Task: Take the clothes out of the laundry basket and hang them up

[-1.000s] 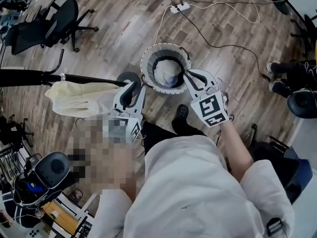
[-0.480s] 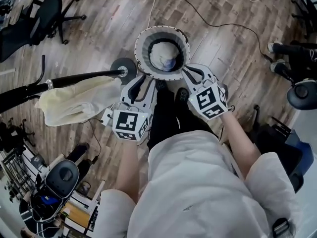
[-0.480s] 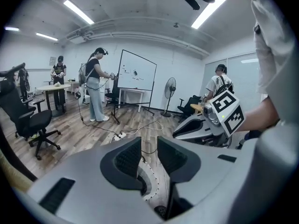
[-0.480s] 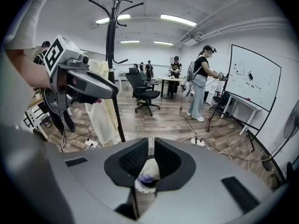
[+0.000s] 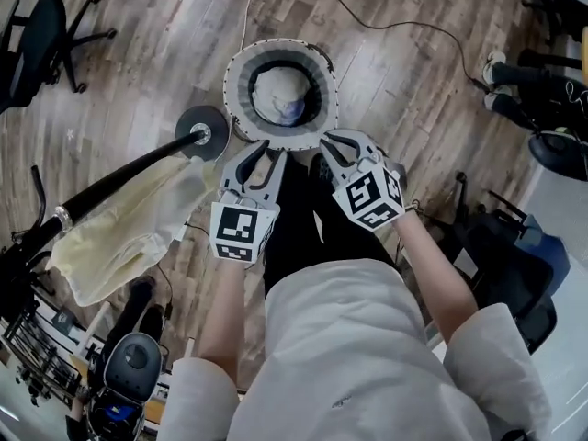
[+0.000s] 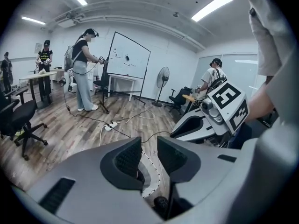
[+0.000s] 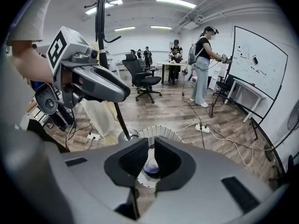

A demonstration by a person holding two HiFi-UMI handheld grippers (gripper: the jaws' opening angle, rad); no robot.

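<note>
Two tongs are held at the near rim of the laundry basket, which stands on the wooden floor. The left tongs sit at the basket's near-left edge. In the left gripper view the left tongs are released, their ridged pads clearly apart with nothing between them; only a strip of the basket's white rim shows through the gap. The right tongs sit at the basket's near-right edge. They are also released, with a narrower gap than the left, and they grasp nothing. Through that gap the basket and its contents show below.

Inside the basket lies a bundled pale garment with a bluish patch, perhaps a print, too small to tell. Just left of the basket stands the round base of a coat stand. Its dark pole runs away from the basket, and a pale yellow garment hangs on it, well apart from the basket.
</note>
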